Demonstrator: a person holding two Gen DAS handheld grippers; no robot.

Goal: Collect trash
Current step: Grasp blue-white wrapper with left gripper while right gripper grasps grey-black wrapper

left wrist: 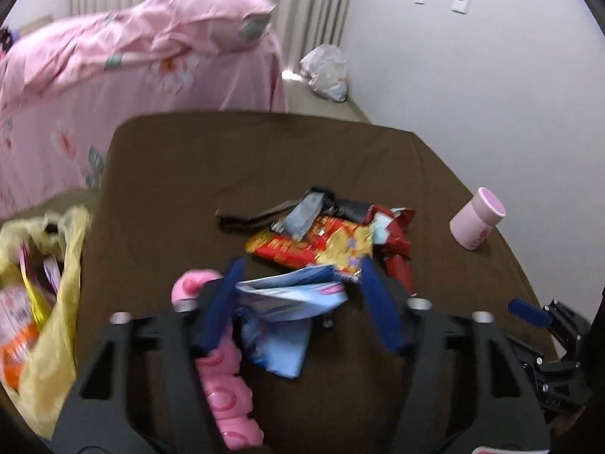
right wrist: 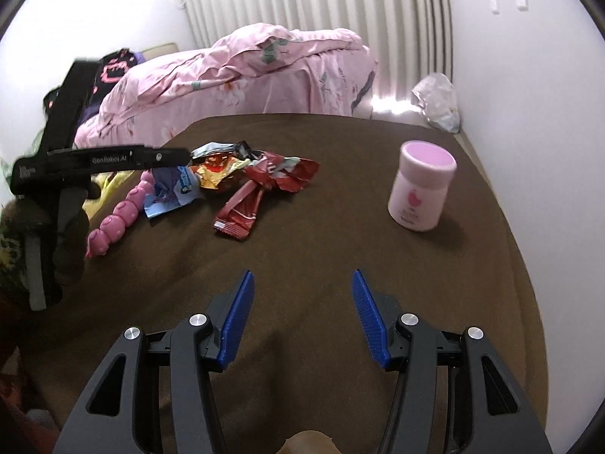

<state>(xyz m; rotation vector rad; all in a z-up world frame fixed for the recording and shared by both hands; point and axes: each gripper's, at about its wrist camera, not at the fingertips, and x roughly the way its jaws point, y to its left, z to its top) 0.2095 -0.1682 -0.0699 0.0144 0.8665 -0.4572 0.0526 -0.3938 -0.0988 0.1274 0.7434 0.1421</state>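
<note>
On the brown-covered table point(left wrist: 227, 159) lies a pile of wrappers: a red and gold one point(left wrist: 314, 246), a crumpled red one point(left wrist: 397, 249) and a light blue one point(left wrist: 291, 295). My left gripper point(left wrist: 301, 265) is low over the pile. The blue wrapper lies between its fingers, and a gap shows at the right pad. A pink beaded toy point(left wrist: 223, 378) lies under the left finger. In the right wrist view my right gripper point(right wrist: 302, 274) hangs open over bare cloth, holding nothing, with the wrappers point(right wrist: 280, 174) further off to its left.
A yellow plastic bag point(left wrist: 56, 302) holding packets hangs open at the table's left edge. A pink jar point(right wrist: 421, 189) stands upright at the right of the table. Behind are a bed with a pink duvet point(right wrist: 264, 72) and a white bag point(left wrist: 327, 72) on the floor.
</note>
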